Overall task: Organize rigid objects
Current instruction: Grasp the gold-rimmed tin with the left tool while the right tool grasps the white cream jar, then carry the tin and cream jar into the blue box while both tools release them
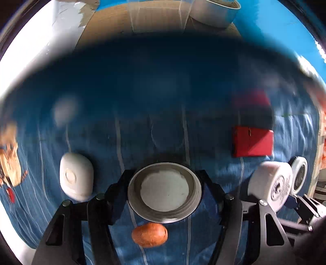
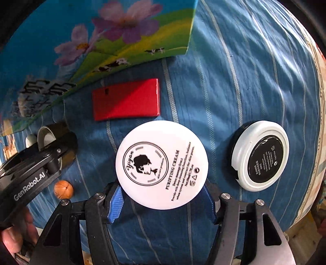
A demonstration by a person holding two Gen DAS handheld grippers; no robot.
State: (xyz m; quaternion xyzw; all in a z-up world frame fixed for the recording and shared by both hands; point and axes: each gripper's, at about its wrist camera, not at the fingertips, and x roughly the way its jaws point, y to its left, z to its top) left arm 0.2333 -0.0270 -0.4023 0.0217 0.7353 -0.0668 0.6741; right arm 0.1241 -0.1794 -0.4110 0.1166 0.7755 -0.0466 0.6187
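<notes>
Looking down in the left wrist view, my left gripper (image 1: 164, 183) is shut on an open grey round tin (image 1: 165, 189), one black finger against each side. An orange-brown nut (image 1: 149, 234) lies just below it on the blue striped cloth (image 1: 114, 142). In the right wrist view my right gripper (image 2: 163, 197) is shut on a white cream jar (image 2: 162, 164), its blue pads (image 2: 117, 200) against the rim. A red flat case (image 2: 126, 99) lies beyond the jar, and a white-rimmed black tin (image 2: 260, 155) to its right. A white oval case (image 1: 76, 176) rests left of the grey tin.
A flower-printed sheet (image 2: 122, 36) covers the cloth's far left corner. A cardboard box (image 1: 114, 26) with a clear container (image 1: 156, 16) and another grey tin (image 1: 214, 12) stands beyond. A person's hand (image 2: 12, 234) holds the left gripper. The cloth's right edge (image 2: 313, 122) drops away.
</notes>
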